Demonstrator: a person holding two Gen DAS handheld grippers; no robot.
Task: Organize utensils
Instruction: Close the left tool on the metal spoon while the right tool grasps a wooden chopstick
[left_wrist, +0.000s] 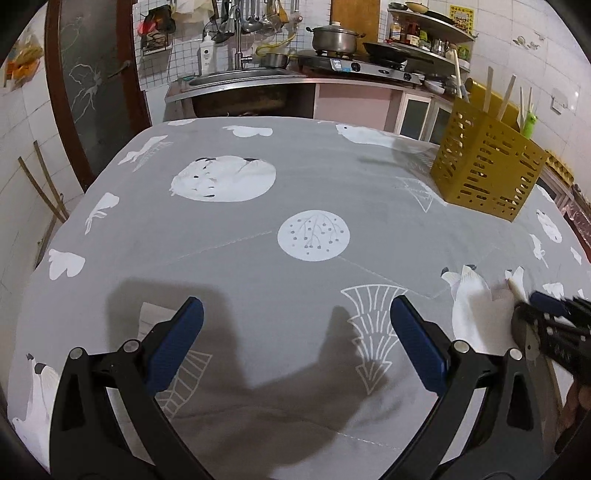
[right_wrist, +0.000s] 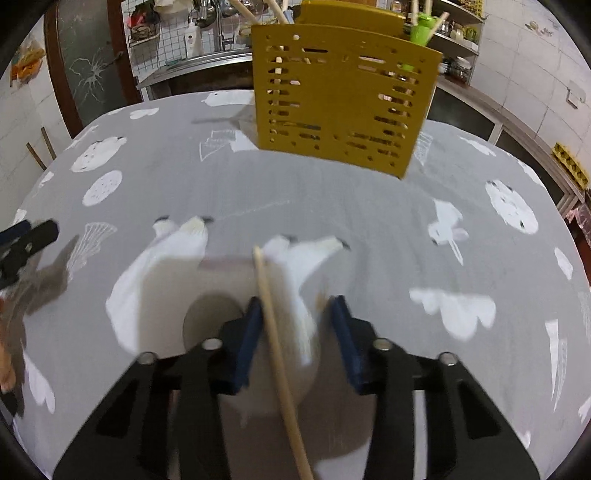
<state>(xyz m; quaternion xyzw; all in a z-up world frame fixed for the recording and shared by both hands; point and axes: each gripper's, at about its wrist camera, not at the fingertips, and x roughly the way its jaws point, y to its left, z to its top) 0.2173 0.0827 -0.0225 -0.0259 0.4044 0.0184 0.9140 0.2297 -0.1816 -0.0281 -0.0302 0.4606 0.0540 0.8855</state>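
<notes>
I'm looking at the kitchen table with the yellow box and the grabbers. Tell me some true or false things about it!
1. The yellow utensil holder stands on the grey tablecloth. True.
2. The left gripper holds a spoon. False: its jaws stand wide apart with nothing between them.
3. A wooden chopstick lies between the right gripper jaws. True.
4. The utensil holder is empty. False: sticks poke out of its top.
5. The tablecloth is plain. False: it has white animal and leaf prints.
</notes>
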